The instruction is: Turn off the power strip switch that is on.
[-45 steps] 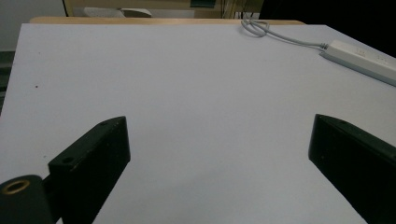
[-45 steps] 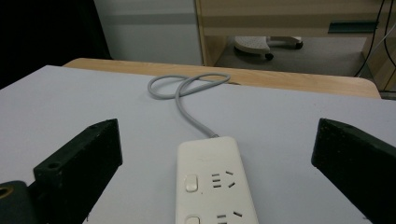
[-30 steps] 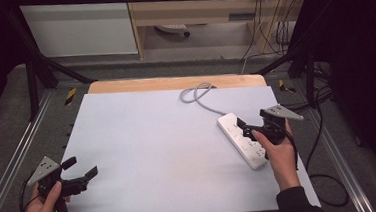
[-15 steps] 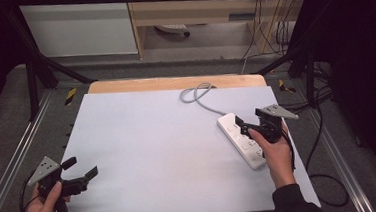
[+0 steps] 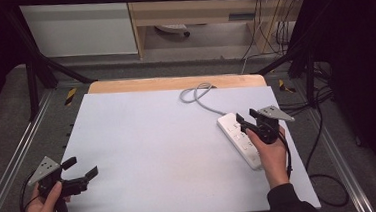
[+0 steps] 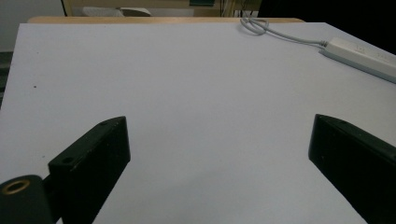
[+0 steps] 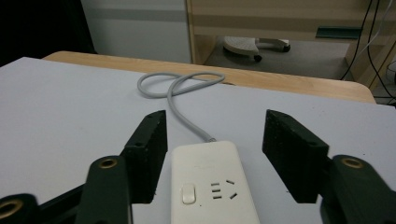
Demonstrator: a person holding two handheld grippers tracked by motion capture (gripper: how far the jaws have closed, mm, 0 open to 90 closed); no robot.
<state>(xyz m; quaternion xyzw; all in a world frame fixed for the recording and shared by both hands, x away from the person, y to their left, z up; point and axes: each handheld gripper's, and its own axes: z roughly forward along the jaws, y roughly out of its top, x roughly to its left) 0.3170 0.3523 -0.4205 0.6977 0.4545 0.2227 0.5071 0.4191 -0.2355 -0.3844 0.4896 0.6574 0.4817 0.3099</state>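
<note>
A white power strip [image 5: 236, 135] lies slantwise on the right side of the pale table top [image 5: 153, 138], and its grey cable [image 5: 197, 93] loops toward the back edge. My right gripper [image 5: 247, 117] is open, with one jaw on either side of the strip's cable end. In the right gripper view the power strip [image 7: 210, 186] sits between the jaws of the right gripper [image 7: 215, 130], with a switch and socket holes on top and the cable [image 7: 182, 88] curling ahead. The open left gripper [image 5: 82, 166] stays low at the near left corner with nothing in it. In its own view the left gripper [image 6: 219, 140] faces bare table, with the power strip [image 6: 364, 56] far off.
A wooden strip [image 5: 174, 83] borders the table's back edge. Black frame bars and metal rails [image 5: 18, 148] run along the sides. Loose cables [image 5: 326, 176] lie on the floor to the right. A cabinet and a shelf unit stand behind the table.
My right gripper has edged a little left and farther along the power strip toward its cable end. The left gripper has stayed put.
</note>
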